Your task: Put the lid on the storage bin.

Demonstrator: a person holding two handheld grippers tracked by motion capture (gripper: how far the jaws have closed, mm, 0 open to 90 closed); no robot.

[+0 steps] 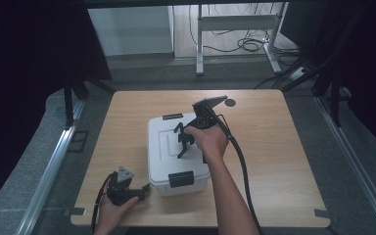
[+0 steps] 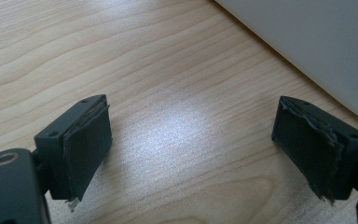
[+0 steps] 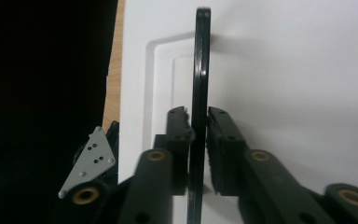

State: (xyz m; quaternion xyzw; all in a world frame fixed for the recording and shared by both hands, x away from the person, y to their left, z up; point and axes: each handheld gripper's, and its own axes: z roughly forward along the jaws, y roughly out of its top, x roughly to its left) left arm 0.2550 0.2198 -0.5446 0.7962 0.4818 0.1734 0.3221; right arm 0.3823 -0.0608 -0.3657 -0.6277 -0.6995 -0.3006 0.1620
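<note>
Centrally in the high view: a white storage box (image 1: 176, 154) on a light wooden table (image 1: 274, 161), lid (image 1: 164, 142) on, a black latch (image 1: 181, 179) at its near edge and another (image 1: 172, 116) at its far edge. Right gripper (image 1: 182, 144) over the lid, just right of frame centre, held by the right hand (image 1: 208, 139), cable (image 1: 242, 166) trailing down toward the bottom edge.

Through the right gripper view, at frame centre: right gripper (image 3: 199, 126) clenched on a thin black handle (image 3: 201, 60), jaws pressed against both its faces, the handle standing up on edge from the white lid (image 3: 284, 70) and running to the top of the frame. Strip of table (image 3: 114, 84) at upper left; grey three-cornered plate of the left gripper (image 3: 89, 161) at lower left.

Down at the lower left of the high view: left gripper (image 1: 144, 188) held by the left hand (image 1: 112, 208), low over the table, just beside the box's near-left corner.

From the left gripper view: left gripper (image 2: 191, 144) released, jaws wide apart at the left and right edges, worn pads (image 2: 86, 144) facing inward, only bare wood grain (image 2: 168, 70) between them. White wall of the box (image 2: 317, 42) across the upper right corner, close to the right-hand jaw; touching or not, cannot tell.
</note>
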